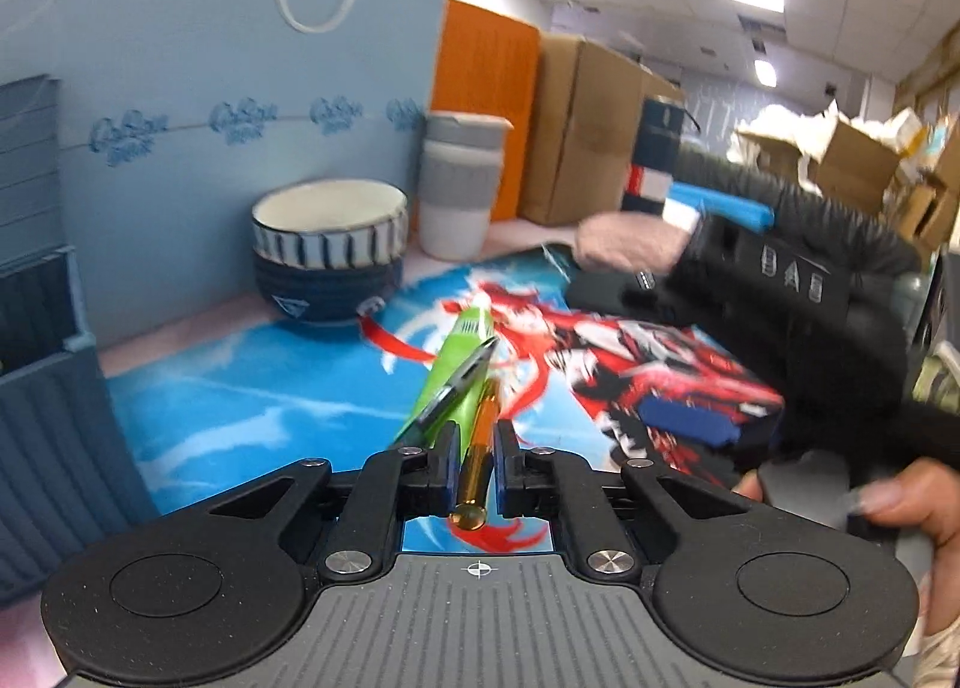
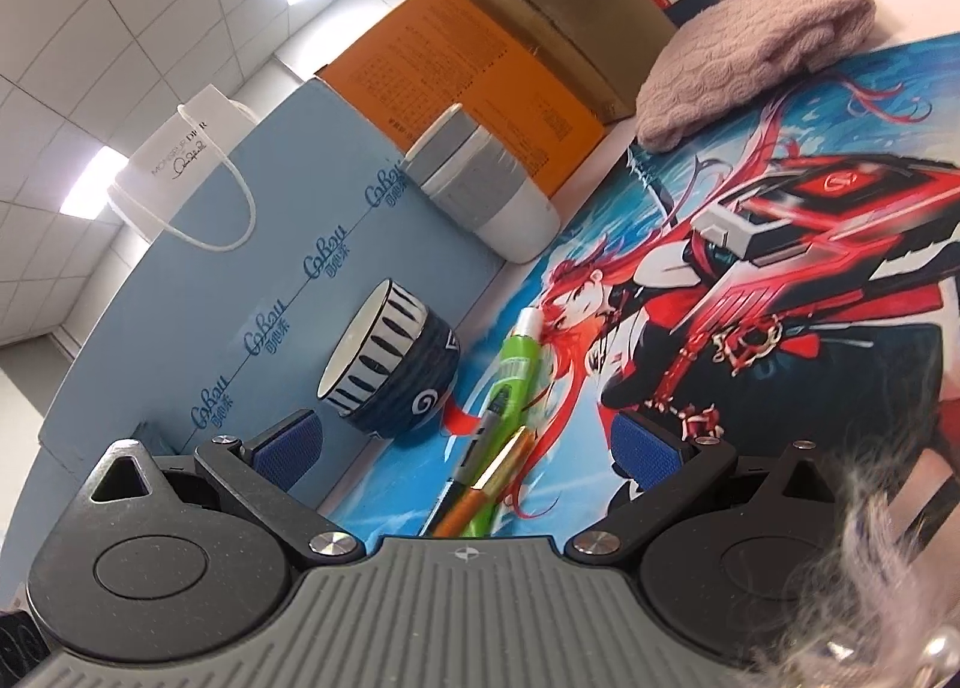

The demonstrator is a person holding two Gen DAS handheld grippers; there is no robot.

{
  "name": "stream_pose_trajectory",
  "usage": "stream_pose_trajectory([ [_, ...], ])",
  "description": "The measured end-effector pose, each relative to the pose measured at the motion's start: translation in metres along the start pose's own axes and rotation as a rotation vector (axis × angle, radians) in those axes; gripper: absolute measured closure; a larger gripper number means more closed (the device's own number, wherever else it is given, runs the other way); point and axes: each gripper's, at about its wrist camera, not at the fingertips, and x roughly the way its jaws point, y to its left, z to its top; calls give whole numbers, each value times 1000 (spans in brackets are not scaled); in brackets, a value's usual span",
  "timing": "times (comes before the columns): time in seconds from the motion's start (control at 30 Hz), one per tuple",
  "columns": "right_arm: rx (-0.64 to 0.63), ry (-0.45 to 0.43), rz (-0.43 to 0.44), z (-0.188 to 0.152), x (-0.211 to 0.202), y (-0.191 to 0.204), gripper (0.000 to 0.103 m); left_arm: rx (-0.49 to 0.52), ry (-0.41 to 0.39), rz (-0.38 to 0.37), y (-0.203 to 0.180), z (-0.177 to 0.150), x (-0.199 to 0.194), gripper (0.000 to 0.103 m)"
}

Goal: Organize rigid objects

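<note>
Glossy ceramic bowl (image 2: 390,364), shiny brass-coloured metal pen (image 1: 477,448), fuzzy knitted cloth (image 2: 756,46), printed mat (image 2: 780,268).

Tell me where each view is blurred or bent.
Left wrist view: the right gripper and the dark sleeve smear with motion blur; the orange pen is sharp. Right wrist view: crisp, but the fisheye curves the blue bag and ceiling.

Cardboard boxes (image 1: 591,130), orange box (image 2: 480,58), white paper bag (image 2: 180,160)
</note>
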Motion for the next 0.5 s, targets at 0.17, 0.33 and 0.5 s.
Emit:
stream_pose_trajectory([
  [0.17,-7,-6,-17,-1,1,0,0,-64,-52,2,17,8,-12,96],
  [0.33,-12,3,-24,-3,4,2,0,-98,-60,-12,26,10,-15,96],
  [0.5,0,43,-3,-2,6,6,0,-96,-73,-31,26,12,-20,96],
])
